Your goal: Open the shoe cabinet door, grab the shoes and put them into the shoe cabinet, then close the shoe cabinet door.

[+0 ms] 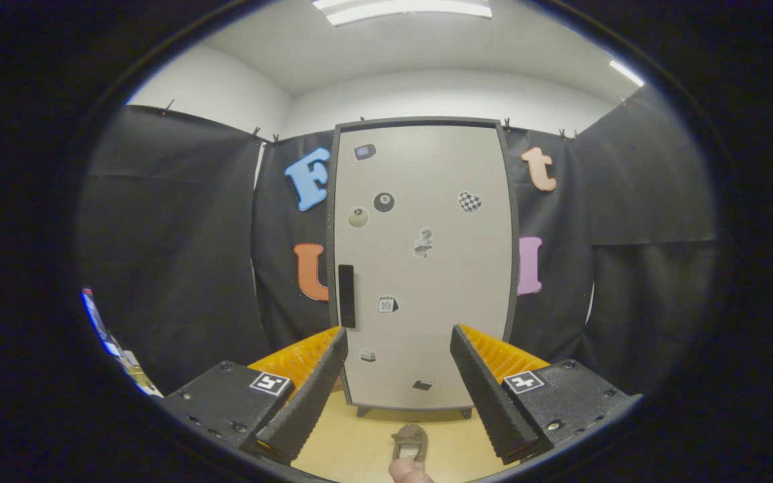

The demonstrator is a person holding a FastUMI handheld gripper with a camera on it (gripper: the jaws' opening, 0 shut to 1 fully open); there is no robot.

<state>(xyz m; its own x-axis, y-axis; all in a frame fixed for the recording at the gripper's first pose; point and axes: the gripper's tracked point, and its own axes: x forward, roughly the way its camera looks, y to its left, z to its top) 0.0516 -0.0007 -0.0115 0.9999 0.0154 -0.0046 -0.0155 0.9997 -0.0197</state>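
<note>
Claw (400,365) wide, empty, squared on the shut cabinet (427,221) so I can go for the handle (346,296); shoe (410,441) waits on floor (359,449) in front.

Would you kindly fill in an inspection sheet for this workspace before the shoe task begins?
Surface: pale wooden floor, bare apart from the shoe.
Job's things: shoe cabinet upright against the booth wall, its door shut; dark vertical handle near the door's left edge; one shoe on the floor in front of the cabinet, between the jaws.
Clutter: small stickers scattered over the door.
Grippers: gripper open, jaws wide apart, holding nothing, short of the cabinet.
Cables: nothing seen.
Surroundings: black cloth wall behind and beside the cabinet; white ceiling with strip light.
</note>
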